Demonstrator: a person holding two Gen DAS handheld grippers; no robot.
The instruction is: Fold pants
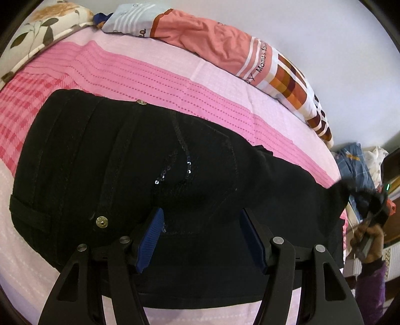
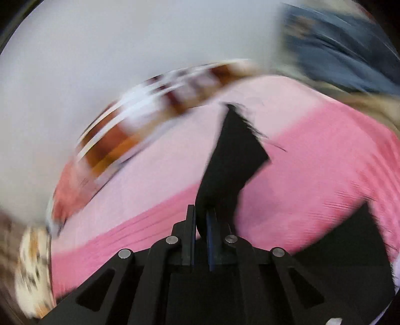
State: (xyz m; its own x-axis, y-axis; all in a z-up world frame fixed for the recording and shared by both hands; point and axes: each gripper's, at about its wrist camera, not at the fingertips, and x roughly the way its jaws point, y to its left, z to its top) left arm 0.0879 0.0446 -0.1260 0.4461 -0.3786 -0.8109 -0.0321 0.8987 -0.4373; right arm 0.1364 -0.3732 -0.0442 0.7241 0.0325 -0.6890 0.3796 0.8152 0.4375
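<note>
Pants [image 2: 232, 160] apparently between right gripper [image 2: 200, 220] fingers [image 2: 191, 225]

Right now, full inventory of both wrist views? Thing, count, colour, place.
pants: one, black with sequins, spread on the bed; one end lifted in the right tongs
bedsheet: one, pink bands, under the pants
quilt: one, salmon, white, brown checks, along the bed's far edge
pillow: one, cream floral, far left corner
clothes pile: blue and white, beyond the bed at right
left tongs: open, blue pads, over the pants
right tongs: shut on black fabric
hand: one, purple sleeve, at right edge
</note>
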